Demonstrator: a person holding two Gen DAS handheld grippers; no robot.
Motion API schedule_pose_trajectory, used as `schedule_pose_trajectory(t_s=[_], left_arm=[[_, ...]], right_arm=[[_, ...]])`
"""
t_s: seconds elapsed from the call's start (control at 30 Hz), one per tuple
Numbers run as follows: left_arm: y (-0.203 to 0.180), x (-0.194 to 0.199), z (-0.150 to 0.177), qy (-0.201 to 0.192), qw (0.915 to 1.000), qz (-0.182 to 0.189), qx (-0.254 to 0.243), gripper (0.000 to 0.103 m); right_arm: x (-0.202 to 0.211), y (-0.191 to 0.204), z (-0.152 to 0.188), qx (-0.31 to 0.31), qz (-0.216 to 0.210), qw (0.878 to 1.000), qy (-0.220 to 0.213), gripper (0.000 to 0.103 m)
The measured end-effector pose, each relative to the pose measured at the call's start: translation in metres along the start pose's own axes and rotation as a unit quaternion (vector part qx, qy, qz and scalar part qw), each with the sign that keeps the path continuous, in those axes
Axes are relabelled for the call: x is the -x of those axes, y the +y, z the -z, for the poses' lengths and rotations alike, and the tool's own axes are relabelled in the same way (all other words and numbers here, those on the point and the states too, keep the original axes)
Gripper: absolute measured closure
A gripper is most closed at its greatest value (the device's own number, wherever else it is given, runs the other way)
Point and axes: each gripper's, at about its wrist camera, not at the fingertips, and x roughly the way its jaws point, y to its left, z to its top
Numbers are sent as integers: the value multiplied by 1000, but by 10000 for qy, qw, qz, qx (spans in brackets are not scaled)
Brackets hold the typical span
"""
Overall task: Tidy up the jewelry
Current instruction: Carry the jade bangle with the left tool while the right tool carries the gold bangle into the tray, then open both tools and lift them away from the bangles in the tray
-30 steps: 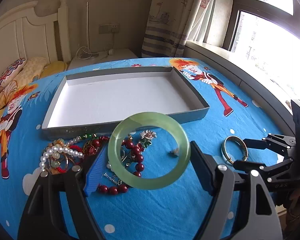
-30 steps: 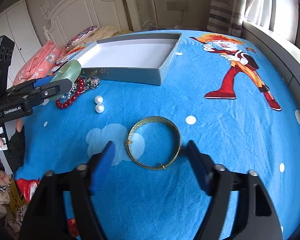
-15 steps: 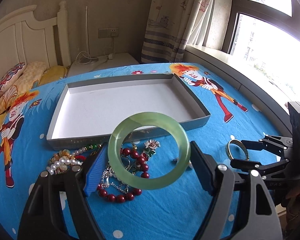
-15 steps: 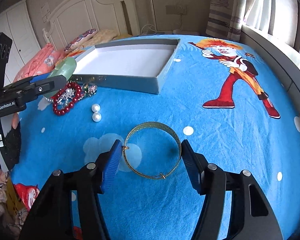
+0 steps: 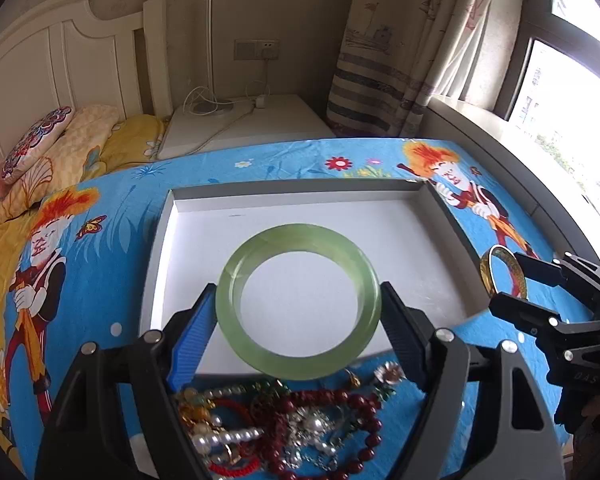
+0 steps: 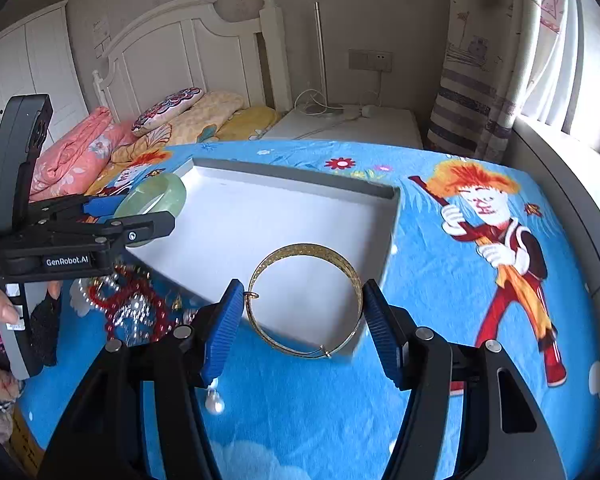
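The left gripper [image 5: 298, 320] is clamped on a green jade bangle [image 5: 298, 304], its blue pads pressing the ring's two sides, and holds it level in the air over the near part of a shallow white tray [image 5: 160, 264] that lies on the blue cartoon bedspread [image 5: 100, 280]. The right gripper [image 6: 302, 320] grips a thin gold bangle [image 6: 304, 300] the same way — lifted, over the tray's near right corner. On the bedspread just in front of the tray's near wall sits a tangled heap of jewelry [image 5: 284, 428] — red beads, white pearls, silver chain and a small flower brooch [image 5: 388, 372]. A loose pearl [image 6: 215, 404] lies on the cloth under the right gripper's left finger.
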Motion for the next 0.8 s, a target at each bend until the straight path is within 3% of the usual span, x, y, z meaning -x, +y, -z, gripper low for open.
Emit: schedule_pose_trajectory(t_s=[0.17, 0.33, 0.37, 0.4, 0.47, 0.6, 0.67, 0.8], left_arm=[[19, -29, -23, 274, 9987, -433, 56, 25], [40, -57, -29, 632, 9942, -870, 62, 25], [45, -63, -28, 723, 9929, -945, 29, 25], [48, -66, -27, 801, 9922, -957, -27, 25], [53, -70, -23, 940, 9905, -987, -202, 25], [46, -71, -16, 1298, 9813, -1153, -837, 25], [44, -66, -12, 1383, 9779, -1208, -997, 27], [55, -50, 5, 1376, 9815, -960, -926, 31]], right_arm=[[-43, -3, -34, -357, -37, 9991, 218, 43], [-78, -10, -41, -780, -37, 9955, 531, 42], [-84, -10, -40, -832, -17, 9946, 625, 40], [-88, -9, -37, -883, -21, 9936, 709, 26], [-87, -1, -30, -712, -117, 9953, 647, 17], [-86, 29, -12, -25, 254, 9965, 800, 16], [-85, 42, -2, 187, 201, 9955, 907, 17], [-74, 49, 13, 208, -64, 9969, 756, 19]])
